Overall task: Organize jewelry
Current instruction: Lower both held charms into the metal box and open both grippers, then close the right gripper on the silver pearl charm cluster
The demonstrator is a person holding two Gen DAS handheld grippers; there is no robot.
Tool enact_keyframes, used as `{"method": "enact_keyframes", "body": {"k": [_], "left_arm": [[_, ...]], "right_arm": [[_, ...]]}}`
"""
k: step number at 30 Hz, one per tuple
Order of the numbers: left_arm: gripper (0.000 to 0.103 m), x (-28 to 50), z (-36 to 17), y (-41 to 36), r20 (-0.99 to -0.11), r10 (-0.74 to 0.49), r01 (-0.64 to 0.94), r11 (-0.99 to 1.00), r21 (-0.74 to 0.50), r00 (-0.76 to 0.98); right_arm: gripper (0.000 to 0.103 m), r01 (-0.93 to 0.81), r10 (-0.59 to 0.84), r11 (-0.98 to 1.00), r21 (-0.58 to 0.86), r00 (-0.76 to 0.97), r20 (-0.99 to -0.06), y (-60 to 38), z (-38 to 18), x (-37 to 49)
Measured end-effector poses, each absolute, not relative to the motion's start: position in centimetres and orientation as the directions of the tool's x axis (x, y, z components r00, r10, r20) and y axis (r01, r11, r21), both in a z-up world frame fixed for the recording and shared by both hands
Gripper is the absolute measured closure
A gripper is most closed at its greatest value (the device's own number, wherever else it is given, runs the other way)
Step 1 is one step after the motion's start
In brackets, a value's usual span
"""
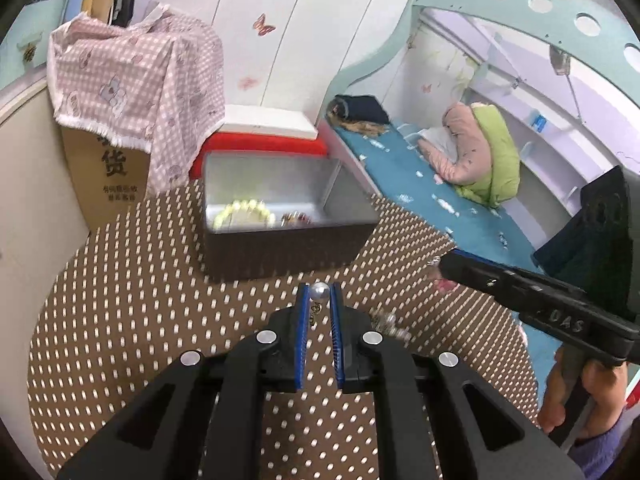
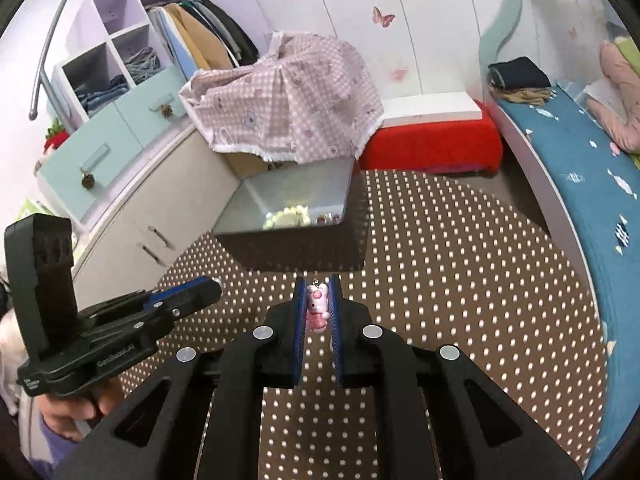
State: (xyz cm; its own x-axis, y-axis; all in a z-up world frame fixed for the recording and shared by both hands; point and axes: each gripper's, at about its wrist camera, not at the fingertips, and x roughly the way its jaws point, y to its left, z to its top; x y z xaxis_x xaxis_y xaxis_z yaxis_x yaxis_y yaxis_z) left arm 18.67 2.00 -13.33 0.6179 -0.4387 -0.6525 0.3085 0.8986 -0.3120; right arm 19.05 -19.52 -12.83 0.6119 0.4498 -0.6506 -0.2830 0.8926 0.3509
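Observation:
My left gripper (image 1: 319, 294) is shut on a silver pearl bead (image 1: 319, 291) with a small chain piece hanging below it, held above the dotted brown table (image 1: 120, 300). My right gripper (image 2: 317, 292) is shut on a pink cat charm (image 2: 317, 307); from the left wrist view its tip (image 1: 444, 266) shows at the right with the charm dangling. An open grey box (image 1: 280, 216) stands ahead, holding a pale green bead bracelet (image 1: 244, 212) and a small reddish piece (image 1: 296, 218). A beaded item (image 1: 390, 322) lies on the table right of the left fingers.
A red stool (image 2: 432, 144) with a white top stands behind the box. A cardboard carton draped in pink checked cloth (image 1: 136, 80) is at the back left. A bed with blue cover (image 2: 580, 184) runs along the right; cabinets (image 2: 132, 216) line the left.

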Motion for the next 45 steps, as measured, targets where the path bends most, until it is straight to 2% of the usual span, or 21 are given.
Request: {"method": "enact_keyframes", "body": {"k": [5,9,16,26,27,28,30,33,36,38,40,41,42,45], "left_arm": [[0.094,21.7,-10.0,2.2,-0.601,-0.518,0.363,0.855,-0.370,0.609],[0.094,25.5,-9.3,2.7,-0.610,-0.540,0.338,0.840,-0.424,0.580],[0.094,29.8,-11.9,2.8,-0.724,-0.437,0.230,0.899,-0.373,0.534],[0.093,30.3,-13.8,2.5,-0.766,-0.368,0.201,0.930,-0.309,0.527],[0.089,30.2,-13.9,2.5,-0.766,-0.367,0.201,0.930,-0.307,0.528],[0.077,30.2,-13.8,2.5,-0.765,-0.367,0.199,0.930,-0.308,0.529],[0.069,30.1,-13.8,2.7,-0.761,-0.360,0.190,0.933,-0.306,0.540],[0.068,29.9,-13.5,2.7,-0.757,-0.355,0.188,0.935,-0.302,0.548],[0.055,29.4,-13.1,2.9,-0.752,-0.348,0.181,0.937,-0.299,0.561],[0.054,28.9,-12.7,3.0,-0.742,-0.350,0.181,0.936,-0.301,0.572],[0.047,28.3,-12.1,3.1,-0.730,-0.351,0.178,0.935,-0.306,0.586],[0.045,28.0,-11.9,3.1,-0.723,-0.349,0.175,0.935,-0.308,0.596],[0.043,27.6,-11.6,3.2,-0.715,-0.347,0.173,0.936,-0.308,0.607],[0.041,26.3,-10.8,3.3,-0.697,-0.331,0.172,0.941,-0.290,0.636]], "right_arm": [[0.091,-0.296,0.455,0.890,0.346,0.628,-0.632,-18.7,-11.1,21.7],[0.091,-0.291,0.450,0.892,0.345,0.633,-0.630,-17.5,-10.4,24.6],[0.091,-0.280,0.423,0.906,0.318,0.593,-0.685,-14.7,-12.0,29.0],[0.091,-0.266,0.405,0.914,0.307,0.550,-0.730,-13.3,-14.9,30.1],[0.091,-0.265,0.406,0.914,0.308,0.550,-0.730,-13.3,-15.0,30.1],[0.091,-0.266,0.404,0.914,0.305,0.551,-0.730,-13.3,-14.9,30.1],[0.091,-0.267,0.404,0.914,0.305,0.555,-0.727,-13.3,-14.9,30.0],[0.090,-0.268,0.412,0.911,0.313,0.556,-0.722,-13.4,-14.8,29.9],[0.089,-0.272,0.422,0.906,0.323,0.558,-0.714,-13.7,-14.5,29.3],[0.089,-0.279,0.425,0.905,0.321,0.559,-0.712,-13.7,-14.3,29.0],[0.081,-0.271,0.406,0.914,0.303,0.579,-0.707,-14.1,-13.8,28.3],[0.065,-0.267,0.399,0.917,0.297,0.587,-0.705,-14.2,-13.5,28.1],[0.060,-0.260,0.381,0.925,0.278,0.606,-0.699,-14.6,-13.0,27.4],[0.059,-0.255,0.358,0.934,0.251,0.633,-0.686,-15.9,-12.1,25.7]]}}
